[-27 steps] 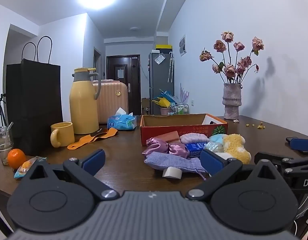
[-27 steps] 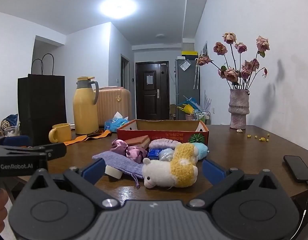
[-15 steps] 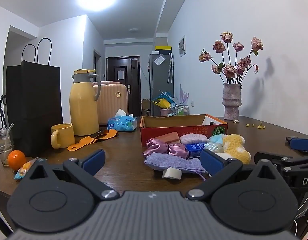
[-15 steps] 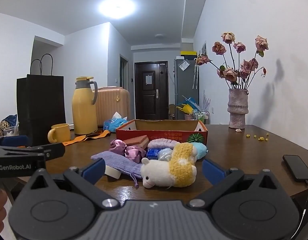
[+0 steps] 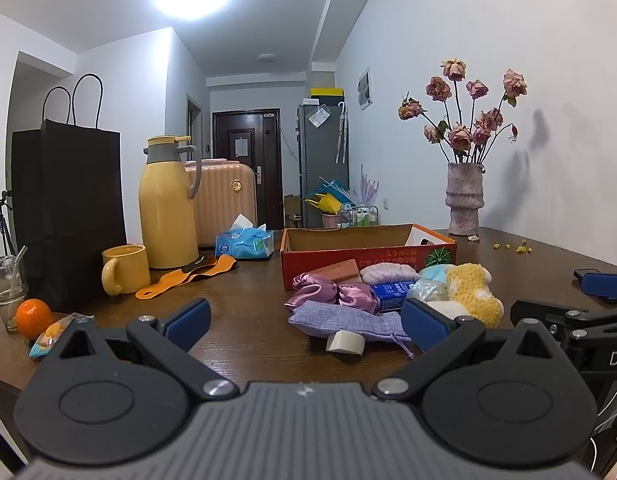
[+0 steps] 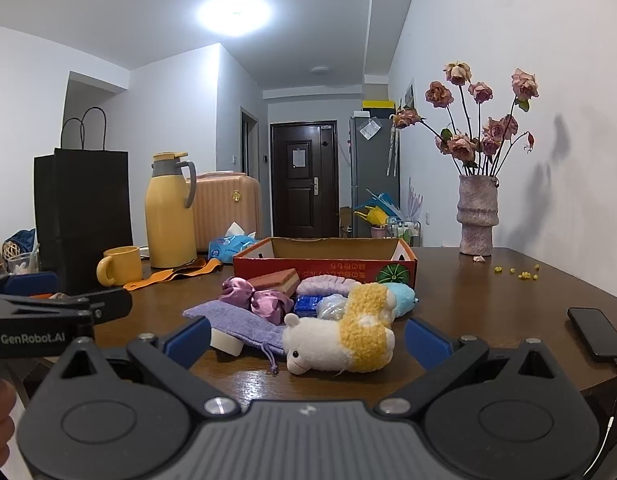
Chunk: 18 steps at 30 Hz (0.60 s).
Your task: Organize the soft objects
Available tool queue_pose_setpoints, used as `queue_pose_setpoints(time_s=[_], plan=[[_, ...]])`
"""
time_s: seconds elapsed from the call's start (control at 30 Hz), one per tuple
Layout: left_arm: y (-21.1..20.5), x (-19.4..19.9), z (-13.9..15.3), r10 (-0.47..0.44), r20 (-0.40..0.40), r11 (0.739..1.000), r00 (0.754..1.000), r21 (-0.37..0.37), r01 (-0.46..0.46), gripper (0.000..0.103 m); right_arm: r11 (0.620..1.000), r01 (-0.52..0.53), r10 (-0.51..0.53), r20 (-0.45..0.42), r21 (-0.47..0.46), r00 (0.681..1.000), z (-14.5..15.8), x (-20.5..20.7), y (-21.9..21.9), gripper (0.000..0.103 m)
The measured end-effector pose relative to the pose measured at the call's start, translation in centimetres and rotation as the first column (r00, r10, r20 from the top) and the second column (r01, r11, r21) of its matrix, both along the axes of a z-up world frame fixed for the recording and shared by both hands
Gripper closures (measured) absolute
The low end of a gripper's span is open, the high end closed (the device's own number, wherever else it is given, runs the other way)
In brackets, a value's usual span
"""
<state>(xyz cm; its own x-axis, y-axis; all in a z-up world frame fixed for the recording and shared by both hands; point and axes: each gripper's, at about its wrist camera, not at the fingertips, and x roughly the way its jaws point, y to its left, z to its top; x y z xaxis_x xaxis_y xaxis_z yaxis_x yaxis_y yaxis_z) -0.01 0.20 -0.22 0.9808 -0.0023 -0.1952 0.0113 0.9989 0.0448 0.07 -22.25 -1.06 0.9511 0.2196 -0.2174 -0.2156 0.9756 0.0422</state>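
Observation:
A pile of soft things lies on the brown table in front of an open red cardboard box. In the pile are a white and yellow plush alpaca, a lavender drawstring pouch, a purple satin scrunchie, a brown sponge, a fluffy lavender piece and a teal plush piece. My left gripper stands open short of the pouch. My right gripper is open just before the alpaca. Neither holds anything.
A yellow thermos, yellow mug, black paper bag, orange, glass and orange strap stand at the left. A tissue pack lies behind. A vase of dried roses and a phone are at the right.

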Motion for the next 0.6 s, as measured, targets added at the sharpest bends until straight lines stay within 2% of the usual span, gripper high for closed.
queue_pose_setpoints(time_s=[0.6], plan=[[-0.28, -0.09, 0.01, 0.0, -0.002, 1.0, 1.0, 0.003, 0.0, 0.0, 1.0, -0.001, 0.001, -0.011, 0.011, 1.0, -0.14, 0.13, -0.11, 0.0]])
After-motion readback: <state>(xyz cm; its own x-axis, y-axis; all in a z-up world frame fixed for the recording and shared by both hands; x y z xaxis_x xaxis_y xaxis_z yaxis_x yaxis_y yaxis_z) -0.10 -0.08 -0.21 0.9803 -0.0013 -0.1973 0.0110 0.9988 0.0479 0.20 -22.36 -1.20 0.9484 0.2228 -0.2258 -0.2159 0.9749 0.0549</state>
